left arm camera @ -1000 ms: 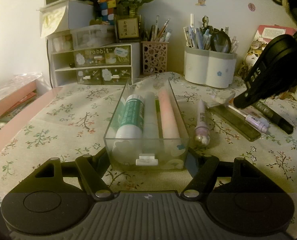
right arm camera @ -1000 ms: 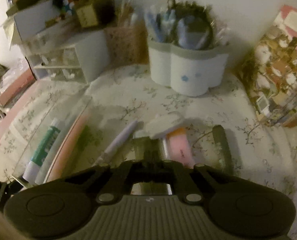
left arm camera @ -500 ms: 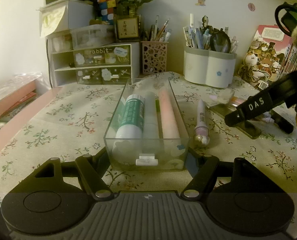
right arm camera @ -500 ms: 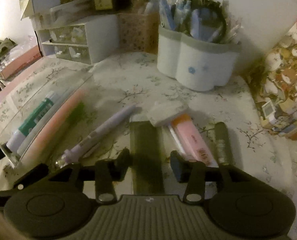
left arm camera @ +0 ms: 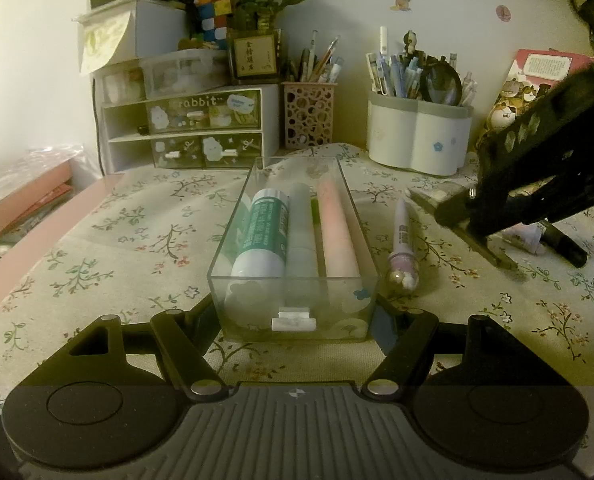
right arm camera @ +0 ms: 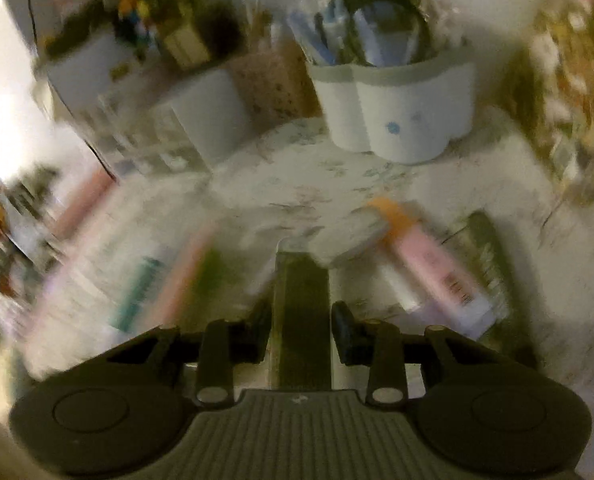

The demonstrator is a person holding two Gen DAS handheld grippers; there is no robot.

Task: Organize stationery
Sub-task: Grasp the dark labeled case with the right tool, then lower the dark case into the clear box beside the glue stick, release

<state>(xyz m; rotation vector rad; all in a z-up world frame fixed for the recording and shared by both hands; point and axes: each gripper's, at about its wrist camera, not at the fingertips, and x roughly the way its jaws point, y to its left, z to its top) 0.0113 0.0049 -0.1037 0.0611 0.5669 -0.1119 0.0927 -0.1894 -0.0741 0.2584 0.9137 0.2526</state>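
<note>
1. my left gripper [left arm camera: 293,312] is clamping the near end of the clear tray [left arm camera: 233,240], its fingers [left arm camera: 201,320] pressing on the two near corners; the tray is sitting on the floral surface [left arm camera: 137,248].
2. the tray is holding, side by side lengthwise, a green-labelled tube [left arm camera: 263,236], a translucent white stick [left arm camera: 302,236] and a pink stick [left arm camera: 337,228].
3. a lilac pen [left arm camera: 403,240] is lying on the surface just beside the tray's right wall.
4. my right gripper [right arm camera: 301,328] is closing its fingers [right arm camera: 343,334] around the dark ruler [right arm camera: 302,320]; the ruler is sitting between them, but blur is hiding whether both pads are touching it.
5. in the left wrist view the ruler's near end is tilting up off the surface, to the right of the lilac pen.
6. a white eraser [right arm camera: 353,236], a pink highlighter [right arm camera: 429,268] and a dark marker [left arm camera: 565,244] are lying near the ruler.
7. a white pen holder [left arm camera: 417,140] is standing at the back.
</note>
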